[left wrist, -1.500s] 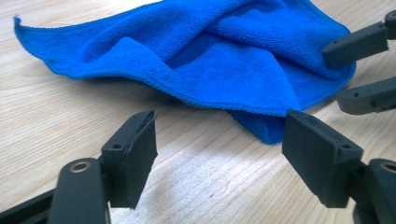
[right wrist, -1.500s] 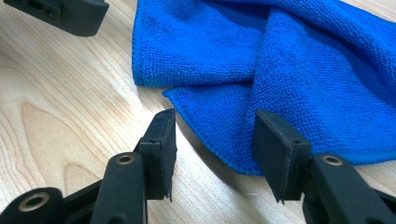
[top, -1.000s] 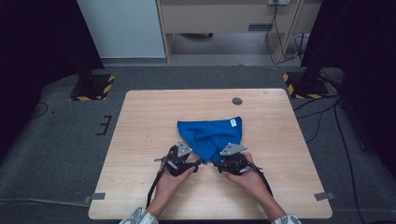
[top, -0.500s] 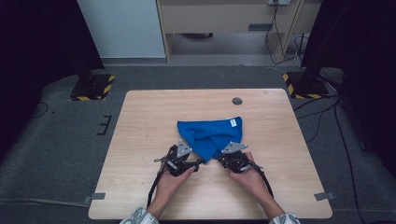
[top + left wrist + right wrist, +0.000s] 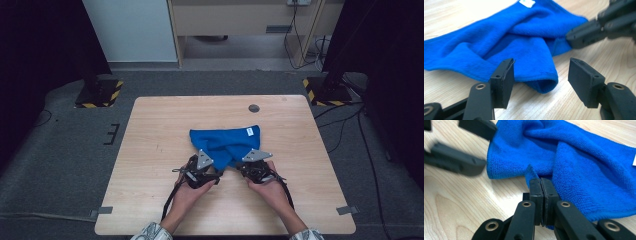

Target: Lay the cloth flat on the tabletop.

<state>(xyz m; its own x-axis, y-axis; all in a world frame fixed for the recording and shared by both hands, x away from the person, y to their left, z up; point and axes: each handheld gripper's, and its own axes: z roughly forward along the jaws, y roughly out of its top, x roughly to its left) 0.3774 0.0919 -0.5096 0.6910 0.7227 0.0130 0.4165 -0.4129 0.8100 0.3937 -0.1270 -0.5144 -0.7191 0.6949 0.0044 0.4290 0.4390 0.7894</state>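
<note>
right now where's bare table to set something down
Free: the far strip of the light wooden table beyond the crumpled blue microfibre cloth, apart from the small dark round disc; also both side margins. Crowded: the near middle, where the left hand-held gripper and right hand-held gripper meet the cloth.

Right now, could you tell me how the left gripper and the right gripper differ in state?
The right gripper has just closed, its jaws pinching a corner of the blue cloth; the left gripper stands open with nothing pressed. A folded cloth edge lies between the left jaws, untouched. Both sit low on the table at the cloth's near edge.
</note>
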